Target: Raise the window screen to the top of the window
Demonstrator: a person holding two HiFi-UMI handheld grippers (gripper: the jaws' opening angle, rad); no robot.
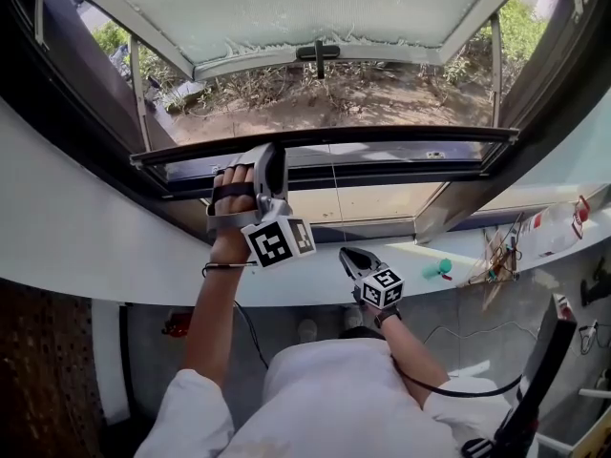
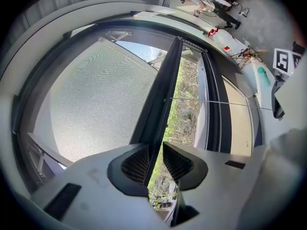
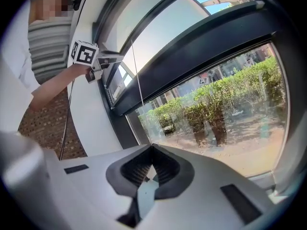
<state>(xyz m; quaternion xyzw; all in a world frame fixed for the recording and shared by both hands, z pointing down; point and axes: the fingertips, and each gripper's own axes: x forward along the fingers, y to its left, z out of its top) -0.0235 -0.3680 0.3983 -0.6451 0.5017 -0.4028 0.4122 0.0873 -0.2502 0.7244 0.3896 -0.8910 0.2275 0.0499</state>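
Observation:
The window screen's dark bottom bar (image 1: 382, 139) runs across the window opening. Its grey mesh (image 2: 96, 99) spreads to the left of the bar (image 2: 165, 80) in the left gripper view. My left gripper (image 1: 270, 156) reaches up to the bar's left part, and its jaws (image 2: 154, 150) are shut on the bar's thin edge. My right gripper (image 1: 349, 256) hangs lower, over the white sill, pointing at the glass. Its jaws (image 3: 152, 150) are shut with nothing between them. The bar (image 3: 206, 47) shows above it in the right gripper view.
A glass pane (image 1: 305, 8) with a dark handle (image 1: 318, 55) is swung outward over bare ground. A thin cord (image 1: 332, 189) hangs below the bar. On the white sill (image 1: 115, 246), a green item (image 1: 441, 267) and tangled wires (image 1: 496, 256) lie at the right.

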